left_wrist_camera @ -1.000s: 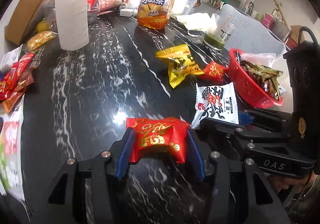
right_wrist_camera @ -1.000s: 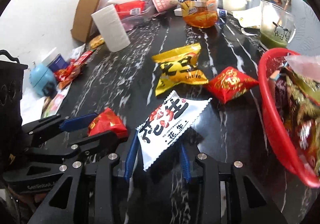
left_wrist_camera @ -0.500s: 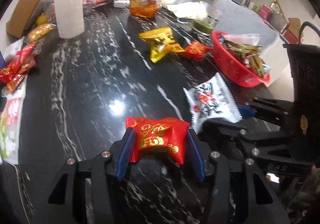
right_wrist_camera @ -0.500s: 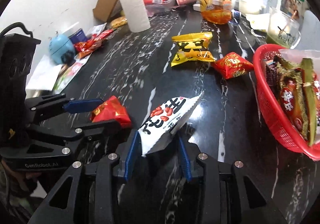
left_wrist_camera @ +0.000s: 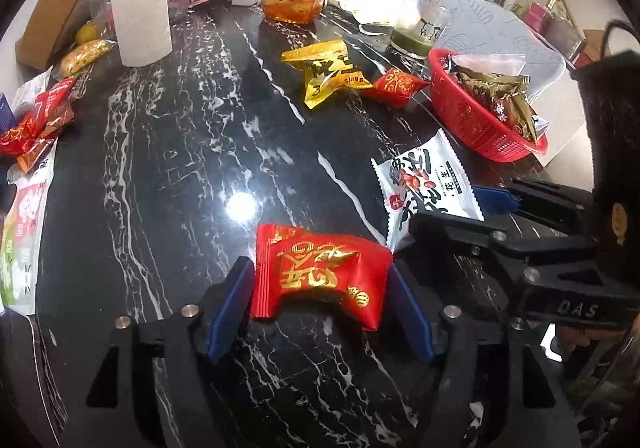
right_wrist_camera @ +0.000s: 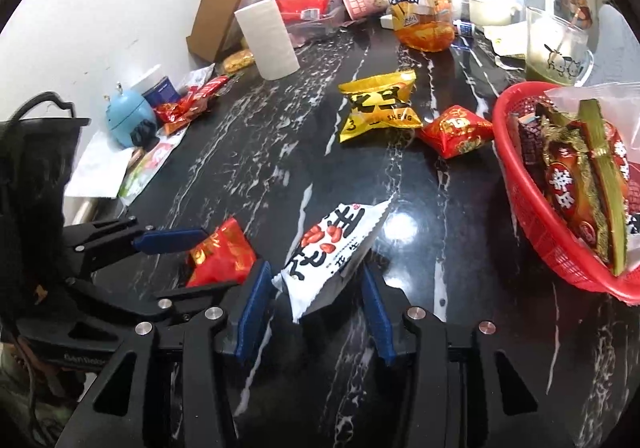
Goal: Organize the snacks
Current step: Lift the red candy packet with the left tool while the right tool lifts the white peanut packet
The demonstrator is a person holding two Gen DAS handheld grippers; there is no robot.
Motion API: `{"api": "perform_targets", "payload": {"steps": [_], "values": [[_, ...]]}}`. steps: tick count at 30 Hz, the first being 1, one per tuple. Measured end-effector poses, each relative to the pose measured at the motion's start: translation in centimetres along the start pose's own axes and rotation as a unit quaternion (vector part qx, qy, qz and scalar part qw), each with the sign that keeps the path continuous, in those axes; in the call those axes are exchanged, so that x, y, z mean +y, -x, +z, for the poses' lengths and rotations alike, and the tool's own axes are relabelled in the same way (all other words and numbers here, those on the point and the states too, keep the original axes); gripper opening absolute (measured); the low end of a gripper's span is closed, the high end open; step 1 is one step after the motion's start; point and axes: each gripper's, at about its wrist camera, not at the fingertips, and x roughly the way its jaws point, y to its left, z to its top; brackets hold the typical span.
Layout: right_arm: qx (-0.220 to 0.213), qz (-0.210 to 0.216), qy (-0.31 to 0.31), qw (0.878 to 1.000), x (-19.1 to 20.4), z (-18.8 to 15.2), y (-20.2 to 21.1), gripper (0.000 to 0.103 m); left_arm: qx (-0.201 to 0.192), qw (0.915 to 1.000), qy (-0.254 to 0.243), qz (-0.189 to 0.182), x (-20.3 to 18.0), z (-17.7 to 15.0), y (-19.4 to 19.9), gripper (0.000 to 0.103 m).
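Both grippers are loaded: the left gripper (left_wrist_camera: 322, 300) has its jaws pinched on the red snack packet (left_wrist_camera: 320, 274), the right gripper (right_wrist_camera: 316, 294) on the white peanut packet (right_wrist_camera: 330, 252), both just above the black desk (left_wrist_camera: 180, 175), well short of the red basket (right_wrist_camera: 532, 203). These look like light, puffy, crinkly foil bags, so I'd guess they're slippery and squish easily. Grabbing across the middle like this seems safer than by a sealed edge.

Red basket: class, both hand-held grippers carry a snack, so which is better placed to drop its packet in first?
Right. The right hand-held gripper, gripping the white peanut packet, sits nearer the red basket; the left hand-held gripper holds the red packet farther away.
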Motion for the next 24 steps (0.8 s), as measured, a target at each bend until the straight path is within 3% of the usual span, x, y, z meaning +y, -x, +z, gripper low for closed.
{"api": "perform_targets", "payload": {"steps": [9,13,21,24], "values": [[0.013,0.009,0.007,1.000,0.0,0.4,-1.5,0.046,-0.006,0.9994,-0.026,0.022,-0.8,0.1,-0.5,0.073],[0.007,0.002,0.022,1.000,0.3,0.3,-1.7,0.039,-0.013,0.9990,-0.031,0.028,-0.9,0.0,-0.5,0.073],[-0.009,-0.003,0.026,1.000,-0.1,0.4,-1.1,0.032,-0.030,0.9995,-0.011,-0.002,-0.3,0.0,0.2,0.054],[-0.012,-0.003,0.027,1.000,-0.1,0.3,-0.9,0.032,-0.030,0.9995,-0.002,-0.008,-0.1,0.1,0.1,0.054]]}}
